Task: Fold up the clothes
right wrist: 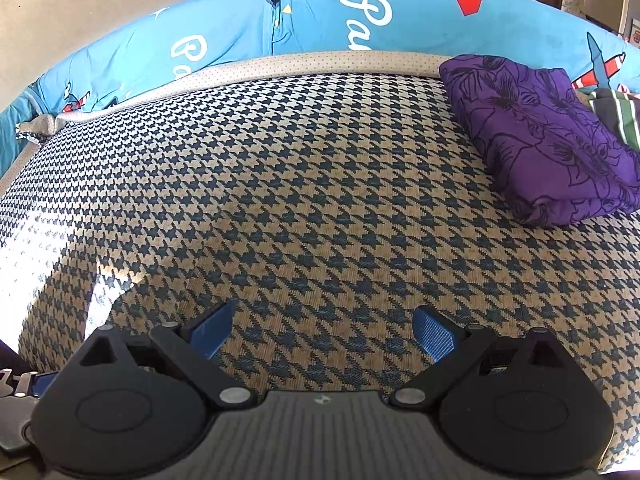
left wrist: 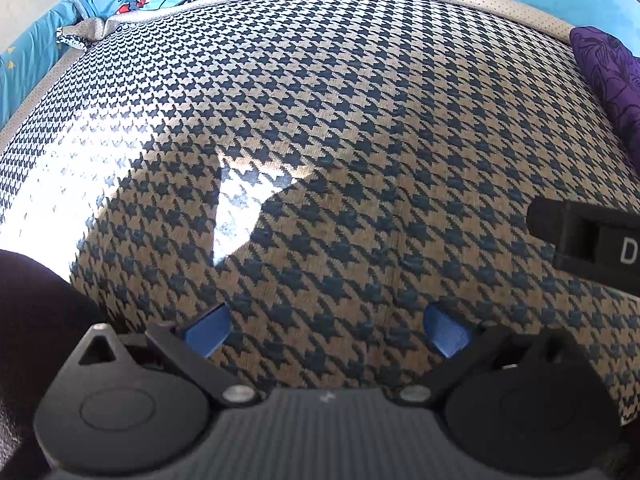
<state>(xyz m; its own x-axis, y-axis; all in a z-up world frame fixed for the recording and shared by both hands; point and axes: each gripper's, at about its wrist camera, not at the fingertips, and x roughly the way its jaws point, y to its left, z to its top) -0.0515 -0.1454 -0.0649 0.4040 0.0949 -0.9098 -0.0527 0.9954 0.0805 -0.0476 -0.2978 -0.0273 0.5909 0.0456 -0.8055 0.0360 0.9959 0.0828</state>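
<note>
A folded purple garment with dark flower outlines [right wrist: 548, 136] lies at the right on the houndstooth cloth [right wrist: 304, 184]; its edge shows at the right of the left wrist view as the purple garment [left wrist: 608, 76]. A striped garment [right wrist: 620, 116] pokes out behind it. My left gripper [left wrist: 326, 330] is open low over the houndstooth cloth [left wrist: 320, 140], nothing between its blue fingers. My right gripper [right wrist: 322, 330] is open too, holding nothing, well short of the purple garment. The black body of the right gripper [left wrist: 588, 236] enters the left wrist view at the right.
A light blue printed bedsheet [right wrist: 312, 20] runs along the back, with a dotted beige strip [right wrist: 320, 62] in front of it. Bright sunlight falls on the cloth at the left [left wrist: 60, 168]. A dark shape [left wrist: 28, 320] fills the lower left corner of the left wrist view.
</note>
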